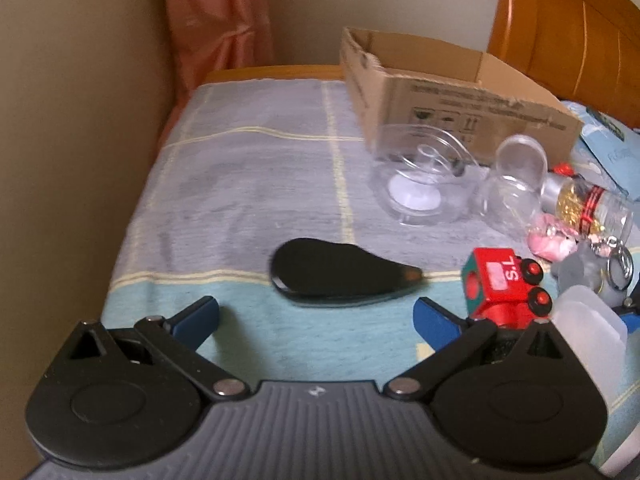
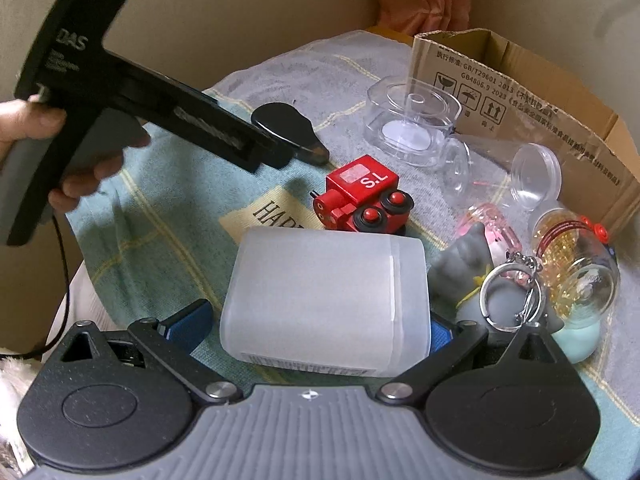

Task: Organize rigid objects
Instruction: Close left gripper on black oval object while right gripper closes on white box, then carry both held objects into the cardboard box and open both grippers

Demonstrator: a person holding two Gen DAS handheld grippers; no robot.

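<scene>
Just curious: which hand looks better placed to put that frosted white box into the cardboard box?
Right, probably. The frosted white box already sits between the right tongs; the left tongs are open and empty, facing a black teardrop object.

A red toy train (image 2: 362, 200) with black wheels lies near a glossy black teardrop-shaped object (image 1: 340, 276), a frosted white box (image 2: 326, 304) and a brown cardboard box (image 1: 460, 92) on a blue-grey checked towel (image 1: 248, 168).

Dim, warm indoor light. Soft shadows on cloth (image 1: 256, 184). Strong fisheye bending, dark corners. Slight blur throughout; box (image 2: 540, 120) print readable in right view.
</scene>
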